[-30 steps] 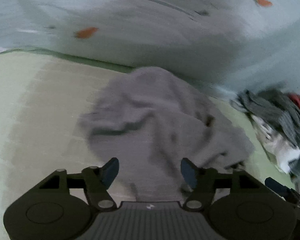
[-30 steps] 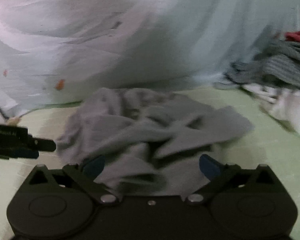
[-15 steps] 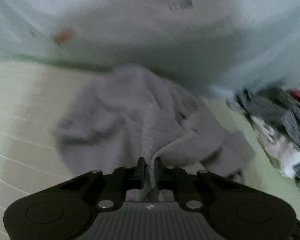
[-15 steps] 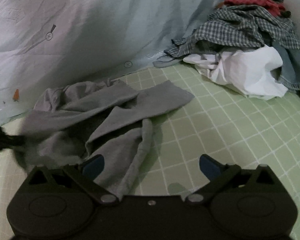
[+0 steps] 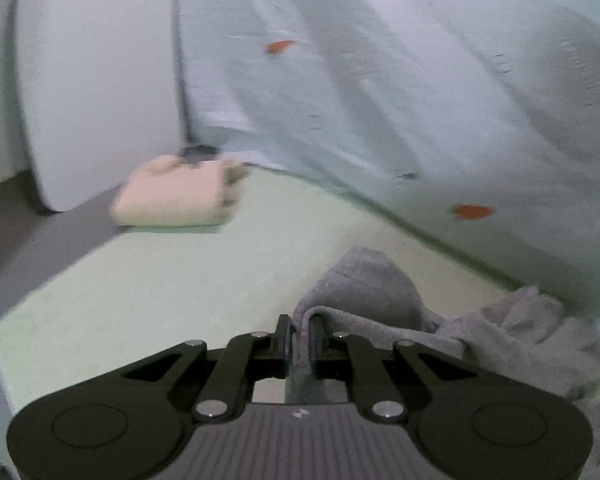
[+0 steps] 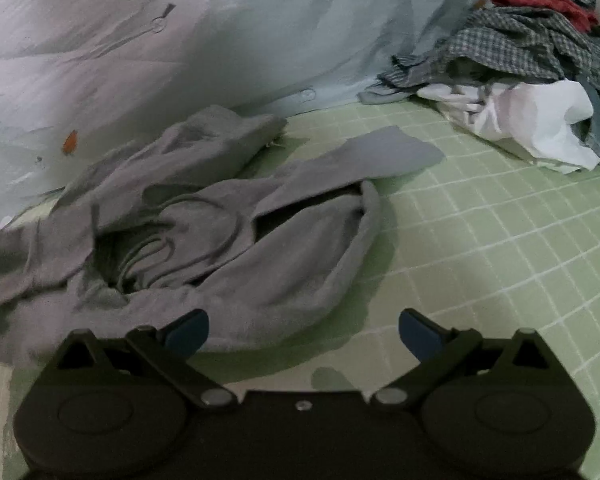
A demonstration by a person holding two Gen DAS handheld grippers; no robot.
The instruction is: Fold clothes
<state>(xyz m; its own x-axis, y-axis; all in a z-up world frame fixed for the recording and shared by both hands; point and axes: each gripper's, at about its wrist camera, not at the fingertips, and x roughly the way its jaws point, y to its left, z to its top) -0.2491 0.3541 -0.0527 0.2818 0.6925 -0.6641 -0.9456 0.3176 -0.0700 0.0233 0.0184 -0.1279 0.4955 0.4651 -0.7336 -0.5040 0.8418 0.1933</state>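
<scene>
Here the left gripper [image 5: 299, 338] pinches an edge of the grey garment [image 6: 228, 216], which lies crumpled on the green sheet [image 6: 500, 240]; the right gripper [image 6: 302, 328] hovers at its near hem, jaws wide and empty. The step in hand appears to be spreading the garment flat; the right gripper needs a second edge. Count: one grey garment, one folded beige piece [image 5: 176, 196], one unsorted pile [image 6: 532, 64].

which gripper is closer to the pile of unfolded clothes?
Right. The right gripper hangs open over the green checked sheet, with the pile ahead to its right. The left gripper, clamped on the grey garment, shows no pile.
</scene>
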